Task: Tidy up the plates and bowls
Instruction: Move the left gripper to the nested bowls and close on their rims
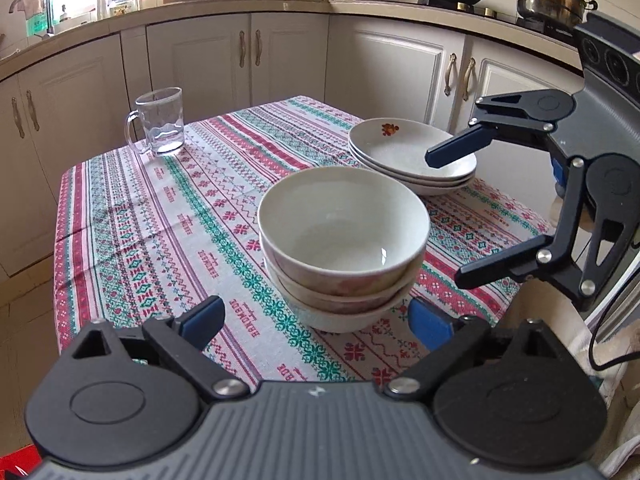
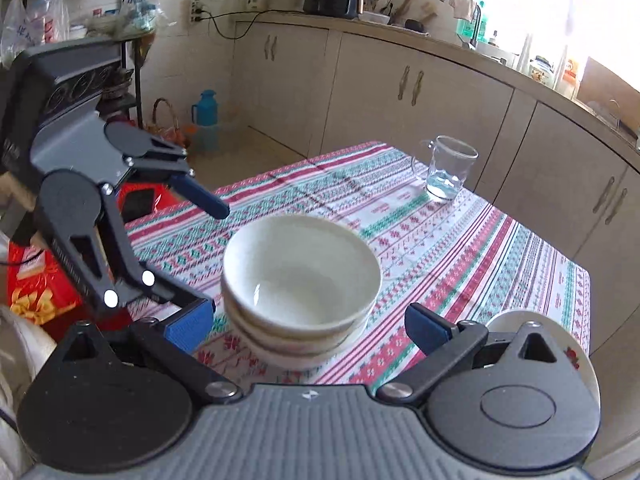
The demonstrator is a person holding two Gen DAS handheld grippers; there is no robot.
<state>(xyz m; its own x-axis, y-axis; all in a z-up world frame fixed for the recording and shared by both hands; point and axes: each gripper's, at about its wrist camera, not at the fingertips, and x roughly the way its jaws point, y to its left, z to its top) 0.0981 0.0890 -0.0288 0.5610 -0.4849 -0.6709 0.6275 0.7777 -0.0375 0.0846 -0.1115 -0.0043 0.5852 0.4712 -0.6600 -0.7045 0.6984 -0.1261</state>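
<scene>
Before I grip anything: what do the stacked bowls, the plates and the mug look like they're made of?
Stacked bowls: likely glazed ceramic, off-white, opaque, with a glossy highlight inside.
Plates: apparently the same glazed ceramic, white, with a printed red-orange motif near the rim.
Mug: clear glass by the look of it; the cloth shows through and the base looks thick. Clear plastic can't be ruled out.

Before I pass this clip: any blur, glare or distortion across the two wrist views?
Left wrist view: sharp; the bowl stack and plate stack are crisp, but fisheye bends the counter edge. Right wrist view: the bowl stack is smeared by motion blur, the window at upper right is blown out, and the glass mug stays readable.
</scene>
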